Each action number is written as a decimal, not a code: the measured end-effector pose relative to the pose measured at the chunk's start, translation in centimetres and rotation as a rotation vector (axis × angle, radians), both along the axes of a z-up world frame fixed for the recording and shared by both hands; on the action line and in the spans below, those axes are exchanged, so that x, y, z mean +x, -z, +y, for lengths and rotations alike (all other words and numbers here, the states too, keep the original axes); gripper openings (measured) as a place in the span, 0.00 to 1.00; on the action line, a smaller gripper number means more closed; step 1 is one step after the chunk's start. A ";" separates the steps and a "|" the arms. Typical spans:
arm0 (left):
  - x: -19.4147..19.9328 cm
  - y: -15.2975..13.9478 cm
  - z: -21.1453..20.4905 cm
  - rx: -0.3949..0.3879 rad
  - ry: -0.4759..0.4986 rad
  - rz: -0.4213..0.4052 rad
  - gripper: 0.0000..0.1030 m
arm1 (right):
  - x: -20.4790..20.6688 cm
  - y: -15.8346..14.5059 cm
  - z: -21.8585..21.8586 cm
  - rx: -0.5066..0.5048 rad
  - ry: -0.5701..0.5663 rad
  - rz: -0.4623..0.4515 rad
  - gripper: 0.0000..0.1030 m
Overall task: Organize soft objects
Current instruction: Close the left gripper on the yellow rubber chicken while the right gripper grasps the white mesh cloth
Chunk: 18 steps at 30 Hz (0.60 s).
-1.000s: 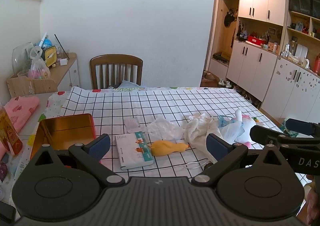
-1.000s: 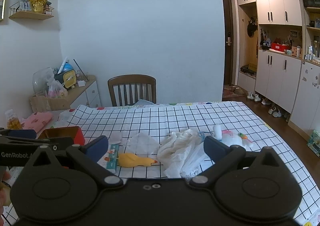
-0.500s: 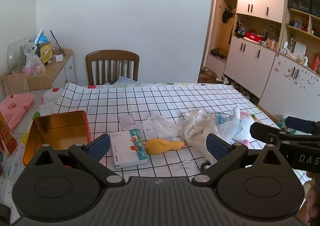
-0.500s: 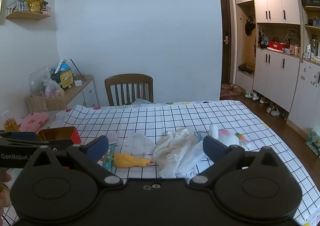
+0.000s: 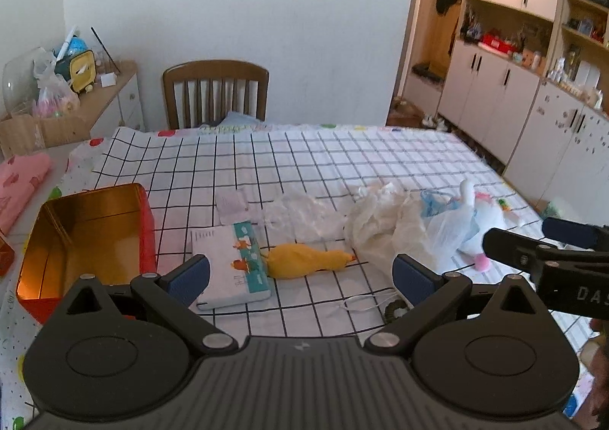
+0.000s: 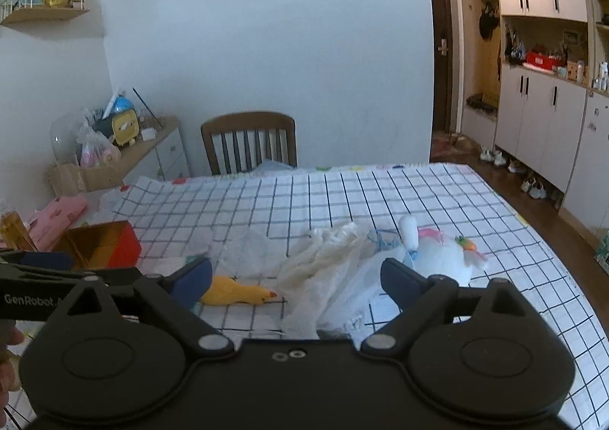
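A yellow rubber chicken (image 5: 304, 261) lies on the checked tablecloth (image 5: 304, 163), right of a small tissue pack (image 5: 228, 266). Crumpled white plastic bags (image 5: 384, 220) and a white plush toy (image 5: 479, 216) lie to its right. An open red tin (image 5: 83, 239) with a gold inside stands at the left. My left gripper (image 5: 300, 277) is open and empty, hovering above the near table edge before the chicken. My right gripper (image 6: 295, 277) is open and empty, above the bags (image 6: 327, 270), with the plush (image 6: 441, 254) and chicken (image 6: 236, 293) ahead.
A wooden chair (image 5: 216, 93) stands at the table's far side. A side cabinet (image 5: 95, 98) with clutter is at the back left, and a pink cloth (image 5: 19, 182) lies left of the tin. White cupboards (image 5: 533, 106) line the right wall.
Both grippers have tilted down and edged forward a little, so the table objects sit nearer in view. Both stay open and nothing on the table has moved.
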<state>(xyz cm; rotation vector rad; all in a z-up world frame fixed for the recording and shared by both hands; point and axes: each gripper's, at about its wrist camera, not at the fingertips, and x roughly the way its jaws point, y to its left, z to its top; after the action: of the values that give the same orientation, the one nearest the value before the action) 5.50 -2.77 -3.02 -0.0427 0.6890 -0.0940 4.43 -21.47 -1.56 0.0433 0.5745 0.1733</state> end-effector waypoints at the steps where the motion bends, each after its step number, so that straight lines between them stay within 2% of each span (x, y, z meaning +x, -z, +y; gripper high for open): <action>1: 0.4 0.3 -0.2 0.007 0.002 0.004 1.00 | 0.3 0.3 -0.3 -0.003 -0.001 0.014 0.92; 8: 2.6 1.0 -1.1 0.022 -0.022 0.003 1.00 | 2.2 1.9 -1.3 -0.034 -0.046 0.077 0.91; 13: 4.1 1.5 -1.2 0.027 -0.040 0.007 1.00 | 3.1 2.4 -1.7 -0.043 -0.085 0.107 0.83; 18: 5.4 2.1 -1.4 0.039 -0.046 0.014 1.00 | 3.9 2.7 -1.4 -0.057 -0.144 0.119 0.82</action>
<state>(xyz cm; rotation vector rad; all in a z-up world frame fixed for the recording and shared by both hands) 10.85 -4.13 -5.12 -0.0218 0.7028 -0.0367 8.36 -22.88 -4.21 -0.0437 0.7019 0.2960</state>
